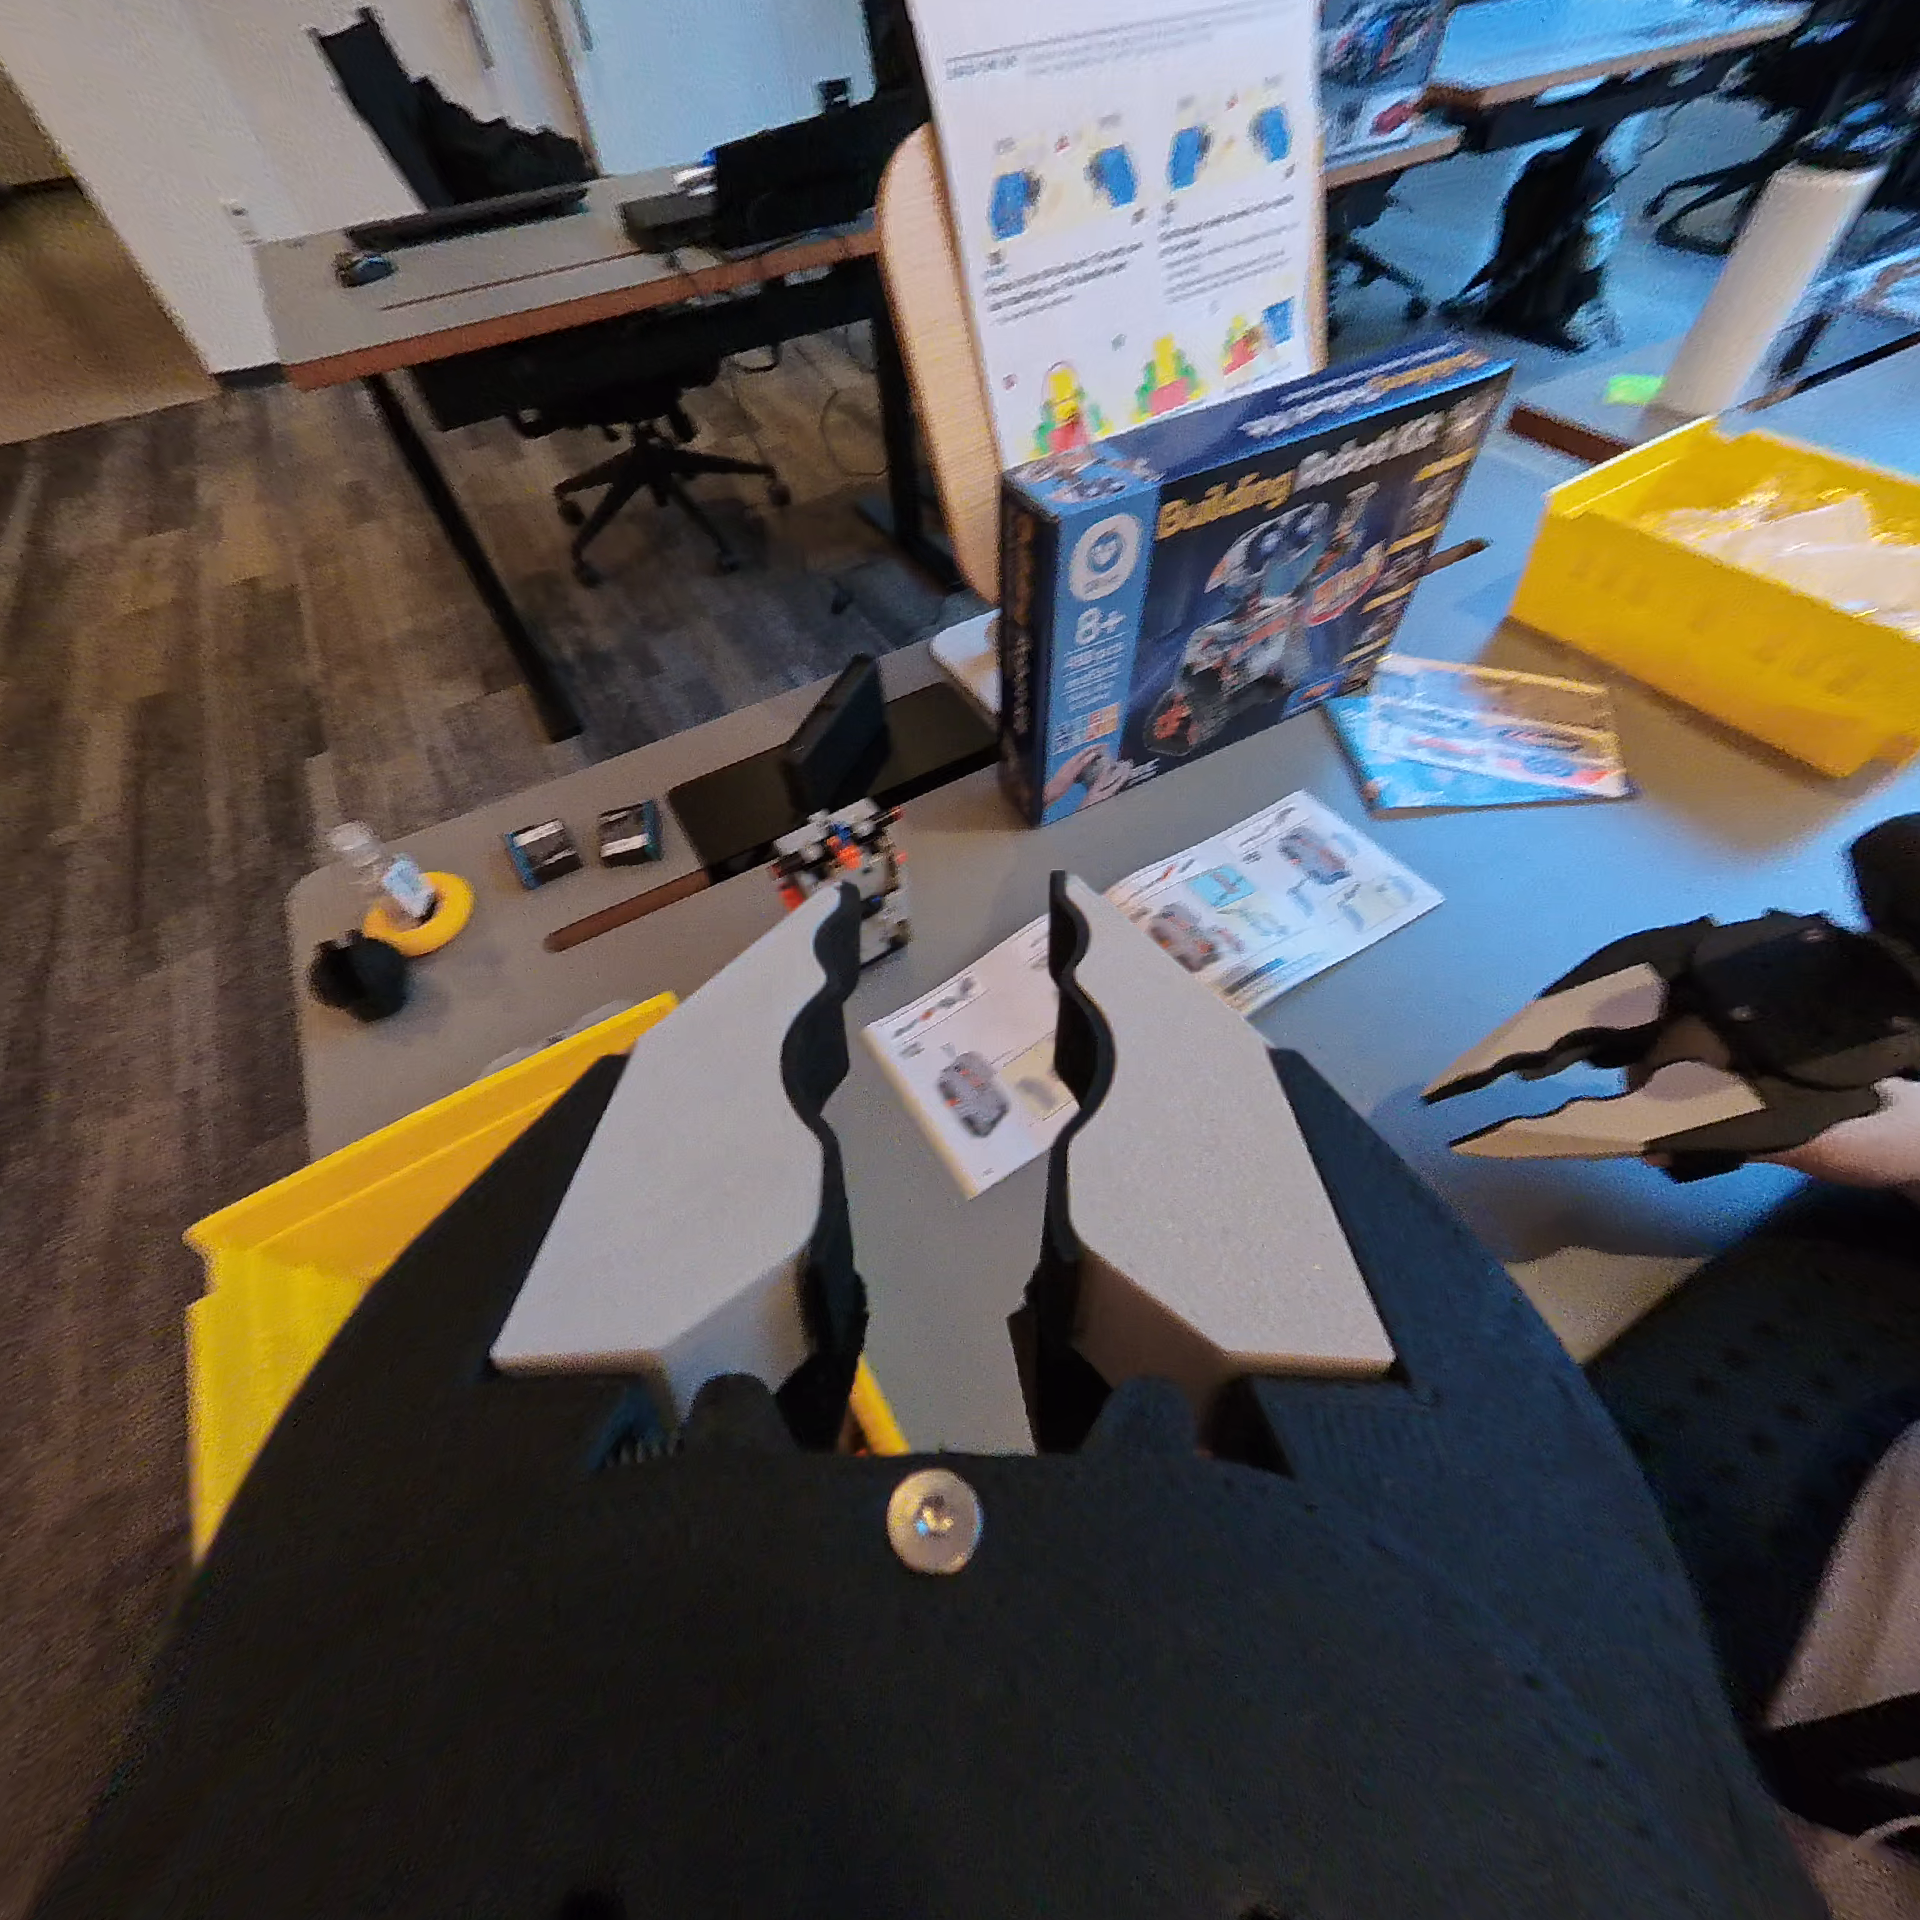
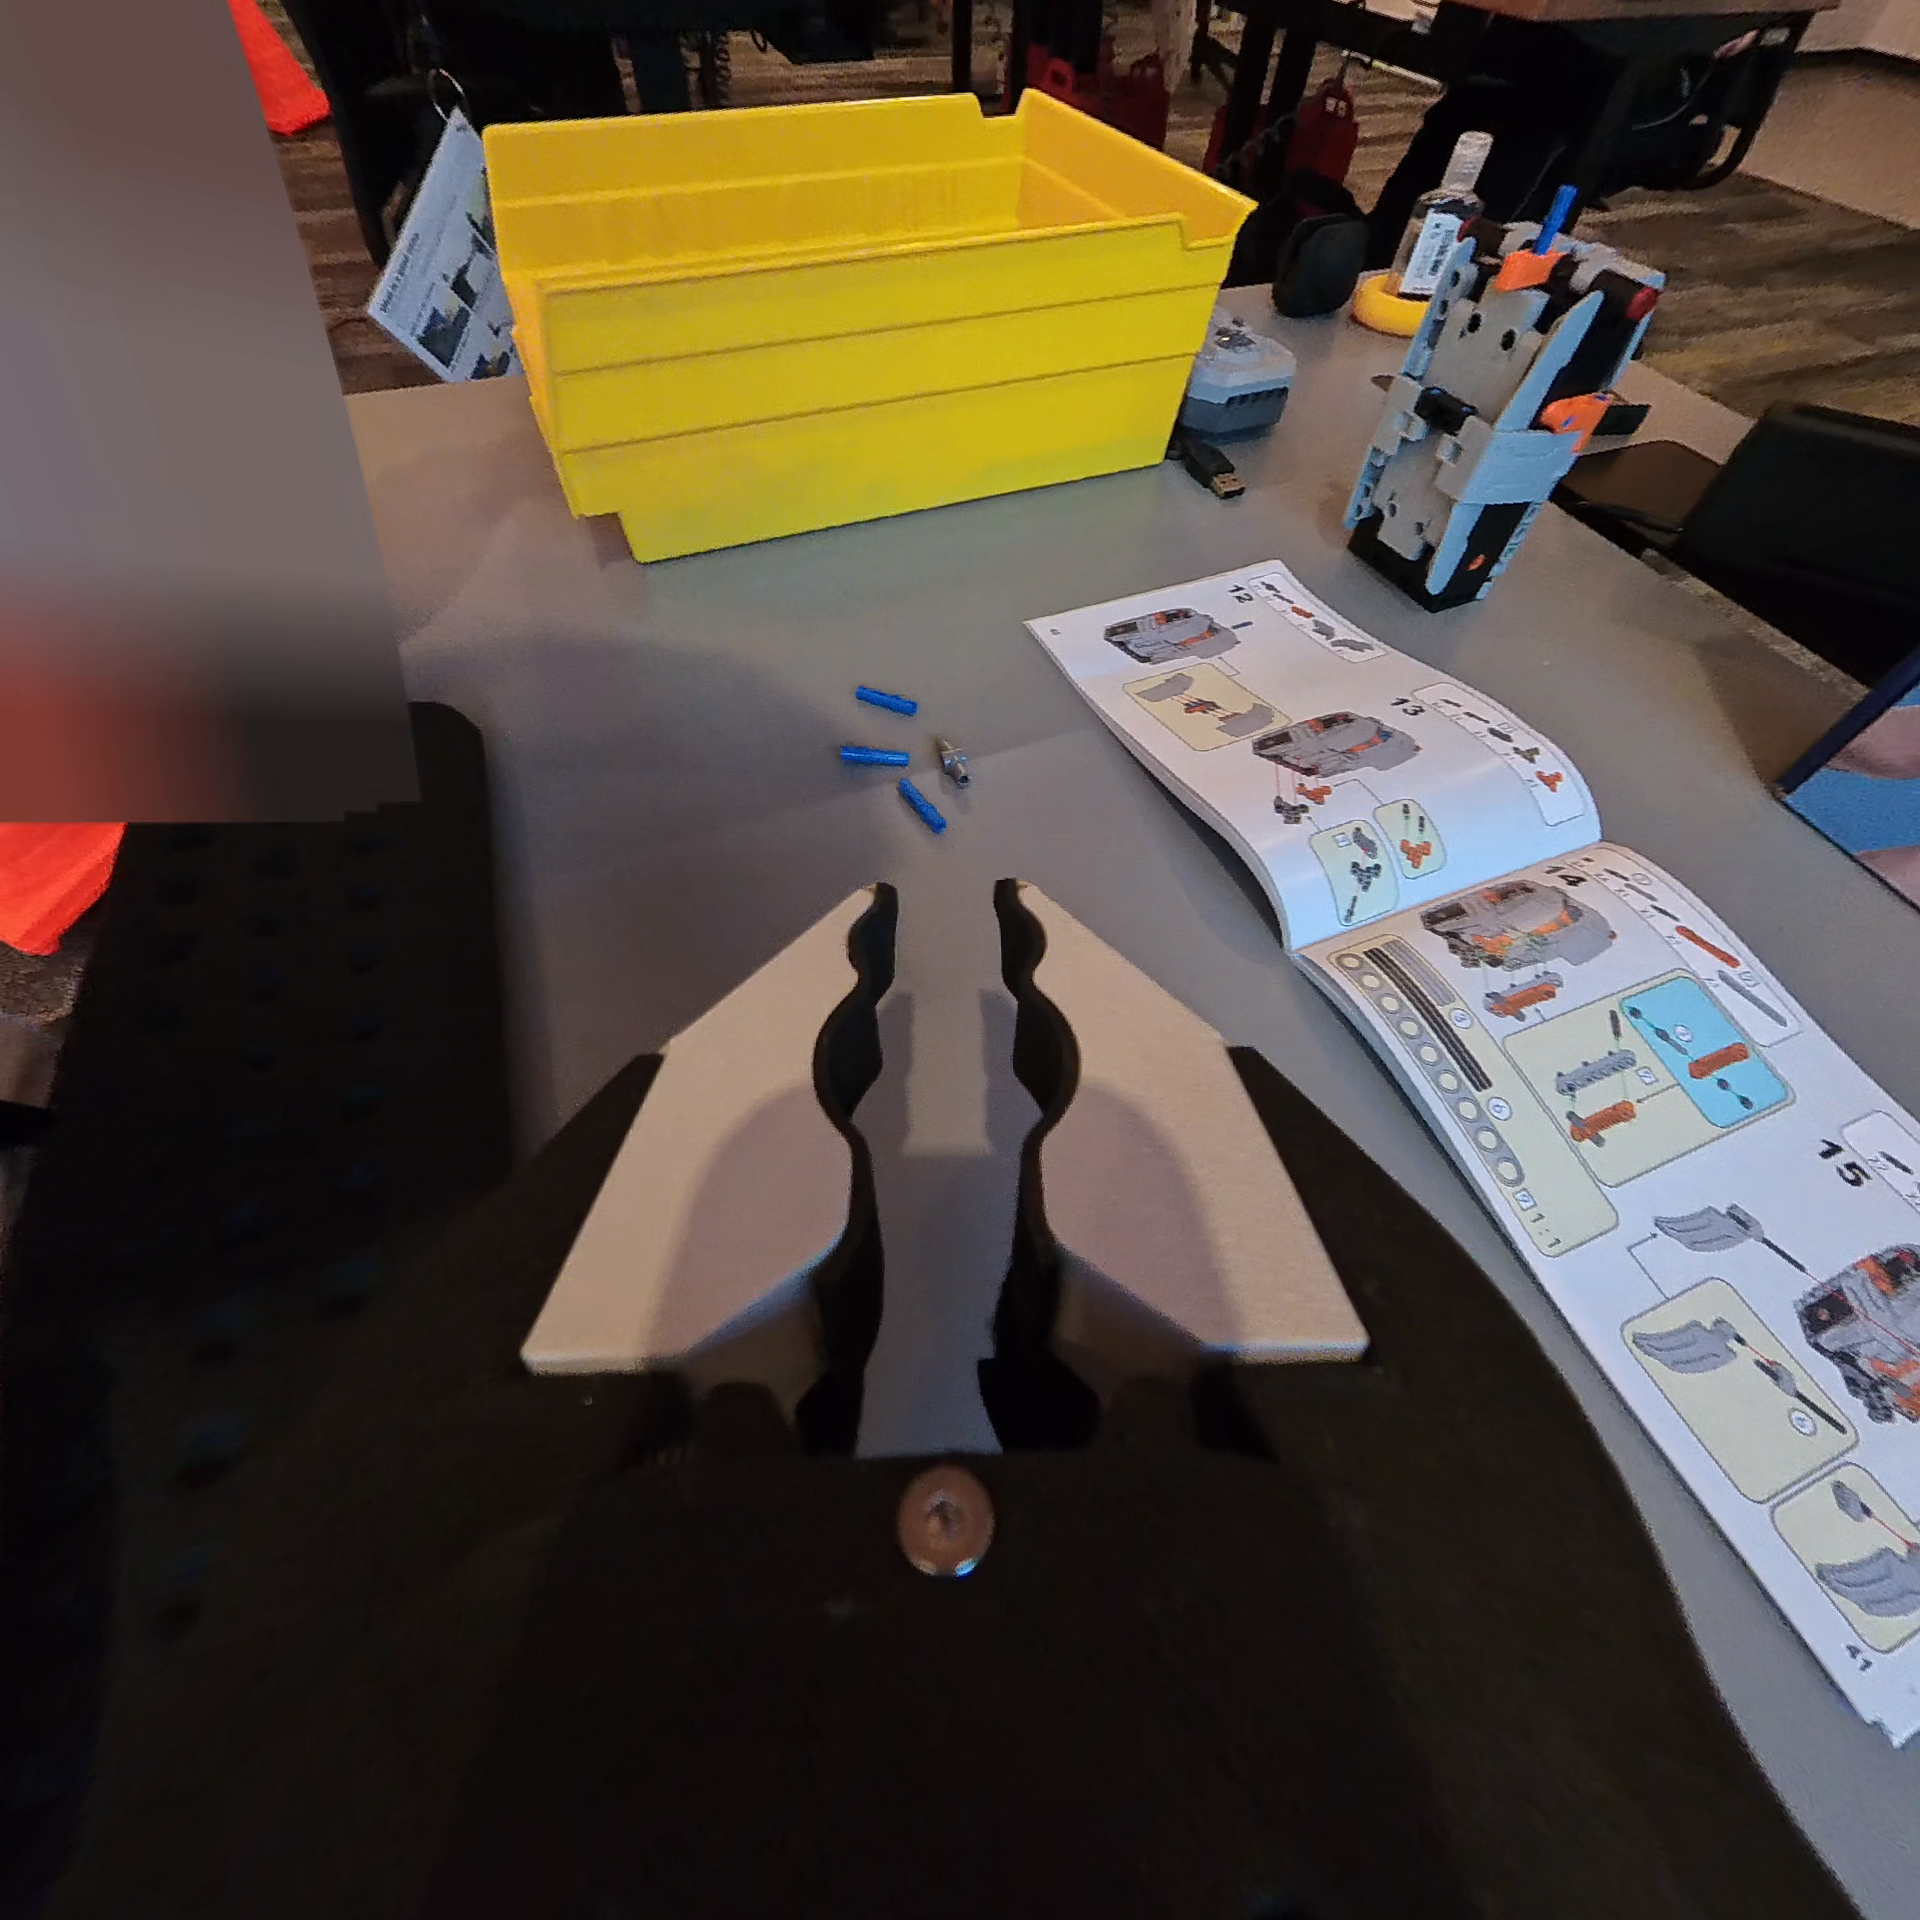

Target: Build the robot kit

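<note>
The right gripper point(image 2: 945, 894) hangs over the grey table point(image 2: 727, 623), jaws apart and empty, near three blue pegs point(image 2: 883, 753) that only its view shows. The left gripper point(image 1: 951, 904), also apart and empty, sees a blue box point(image 1: 1236, 582) with writing standing past the open booklet point(image 1: 1143, 977).

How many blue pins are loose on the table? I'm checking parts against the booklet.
3, clustered ahead of the right gripper: one farthest, one at the left, one nearest, beside a small grey piece. More may lie hidden inside the yellow bin.
</note>
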Demonstrator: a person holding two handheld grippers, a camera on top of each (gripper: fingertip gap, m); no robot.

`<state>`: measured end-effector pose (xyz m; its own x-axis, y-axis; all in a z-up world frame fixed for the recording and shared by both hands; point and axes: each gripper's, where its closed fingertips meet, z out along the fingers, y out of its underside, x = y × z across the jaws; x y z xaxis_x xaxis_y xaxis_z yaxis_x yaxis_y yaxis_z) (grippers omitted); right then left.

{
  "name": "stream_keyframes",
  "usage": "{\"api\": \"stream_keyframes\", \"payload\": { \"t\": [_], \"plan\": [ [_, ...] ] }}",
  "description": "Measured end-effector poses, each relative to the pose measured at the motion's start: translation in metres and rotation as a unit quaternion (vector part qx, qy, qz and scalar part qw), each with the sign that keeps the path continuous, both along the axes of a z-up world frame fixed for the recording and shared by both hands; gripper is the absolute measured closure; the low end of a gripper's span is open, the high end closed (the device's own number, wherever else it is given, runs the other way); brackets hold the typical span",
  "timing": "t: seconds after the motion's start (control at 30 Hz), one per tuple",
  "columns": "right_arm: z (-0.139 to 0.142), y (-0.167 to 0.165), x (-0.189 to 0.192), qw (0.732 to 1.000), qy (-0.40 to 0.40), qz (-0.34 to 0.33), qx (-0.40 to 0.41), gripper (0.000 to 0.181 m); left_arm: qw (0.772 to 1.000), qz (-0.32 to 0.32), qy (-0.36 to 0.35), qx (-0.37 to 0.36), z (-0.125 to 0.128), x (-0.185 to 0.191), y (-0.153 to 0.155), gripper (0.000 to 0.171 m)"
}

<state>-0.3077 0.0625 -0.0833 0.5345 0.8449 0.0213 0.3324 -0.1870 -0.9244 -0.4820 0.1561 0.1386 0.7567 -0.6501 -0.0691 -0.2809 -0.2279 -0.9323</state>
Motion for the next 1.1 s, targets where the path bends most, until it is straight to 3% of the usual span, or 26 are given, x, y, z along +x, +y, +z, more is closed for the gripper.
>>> {"api": "stream_keyframes", "payload": {
  "t": [0.2, 0.33, 0.53, 0.73, 0.83, 0.97, 1.1],
  "plan": [
    [-0.001, 0.017, 0.004, 1.000, 0.006, -0.021, 0.021, 0.162, 0.994, 0.086, 0.070, -0.020, -0.037, -0.049, 0.020, 0.141],
    [0.008, 0.024, 0.001, 0.998, 0.045, -0.024, 0.031, 0.163, 0.988, 0.089, 0.110, -0.066, -0.061, -0.058, 0.031, 0.144],
    [0.001, 0.032, 0.002, 0.998, 0.041, -0.027, 0.048, 0.163, 0.956, 0.095, 0.220, -0.169, -0.117, -0.102, 0.029, 0.144],
    [-0.005, 0.033, 0.001, 0.998, 0.029, -0.024, 0.046, 0.166, 0.931, 0.146, 0.241, -0.232, -0.142, -0.167, 0.034, 0.146],
    [-0.008, 0.033, -0.001, 0.999, 0.023, -0.021, 0.044, 0.166, 0.928, 0.135, 0.230, -0.261, -0.155, -0.178, 0.038, 0.145],
    [-0.007, 0.033, -0.001, 0.998, 0.013, -0.021, 0.057, 0.167, 0.906, 0.120, 0.234, -0.332, -0.185, -0.191, 0.037, 0.140],
    [-0.011, 0.031, -0.003, 0.998, 0.006, -0.015, 0.054, 0.168, 0.892, 0.157, 0.234, -0.353, -0.199, -0.210, 0.060, 0.142]
  ]
}}
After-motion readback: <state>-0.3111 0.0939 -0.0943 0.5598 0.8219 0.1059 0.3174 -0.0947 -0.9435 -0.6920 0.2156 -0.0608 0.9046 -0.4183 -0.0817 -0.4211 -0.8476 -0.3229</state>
